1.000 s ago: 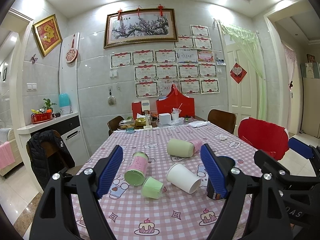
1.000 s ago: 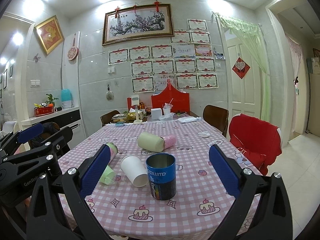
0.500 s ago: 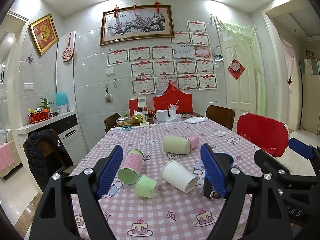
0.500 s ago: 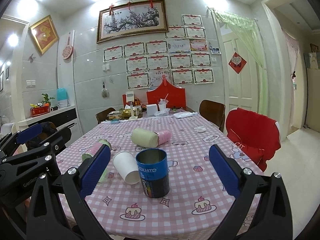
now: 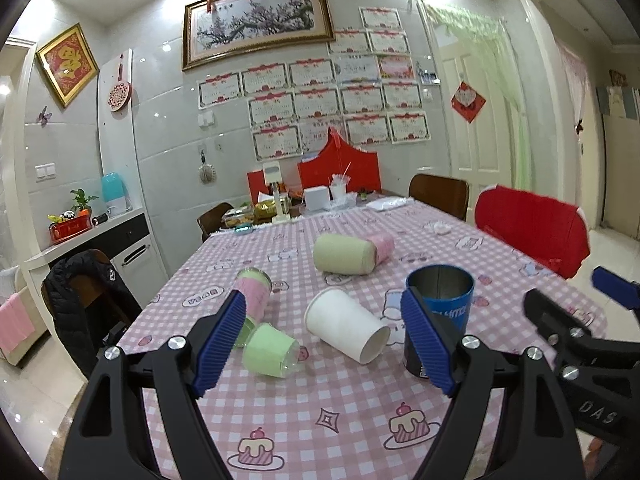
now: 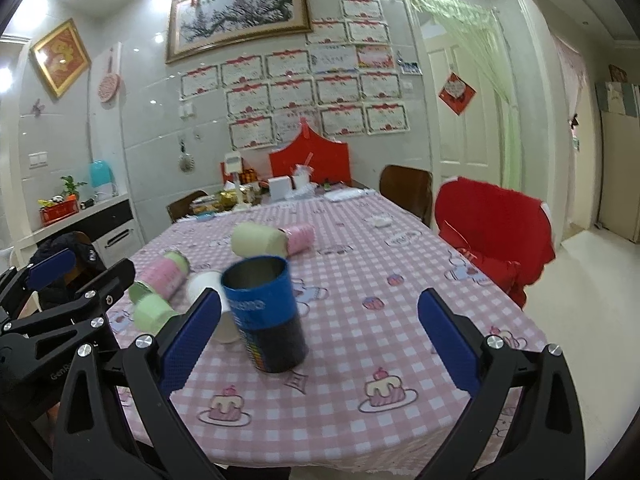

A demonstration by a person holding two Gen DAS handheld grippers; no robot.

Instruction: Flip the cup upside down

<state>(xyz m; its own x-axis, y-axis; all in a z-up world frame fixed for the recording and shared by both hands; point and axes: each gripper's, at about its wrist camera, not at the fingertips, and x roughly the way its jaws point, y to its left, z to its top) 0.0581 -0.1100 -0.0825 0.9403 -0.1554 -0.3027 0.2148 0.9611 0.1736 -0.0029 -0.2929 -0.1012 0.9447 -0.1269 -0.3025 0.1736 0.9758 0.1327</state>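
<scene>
Both grippers hang with their jaws spread wide and nothing between them: the left gripper (image 5: pixel 324 340) faces the cluster of tipped cups, and the right gripper (image 6: pixel 320 332) is lined up on the upright blue metal cup with printed lettering (image 6: pixel 266 312), which stands mouth-up near the front of the pink checked tablecloth (image 6: pixel 400 320).

That cup looks like thin steel, so probably light, rigid and unlikely to dent, but its glossy printed wall could slip against the ribbed pads. A hold across the middle of the cylinder, well below the open rim, should give the best purchase for rolling the wrist over.

Just beside it lies a white paper cup (image 5: pixel 346 330) on its side, soft and easy to crush or knock away. Whether the two touch is hard to judge from the blurred right view. A pale green plastic cup (image 5: pixel 270 350) lies further left.
</scene>
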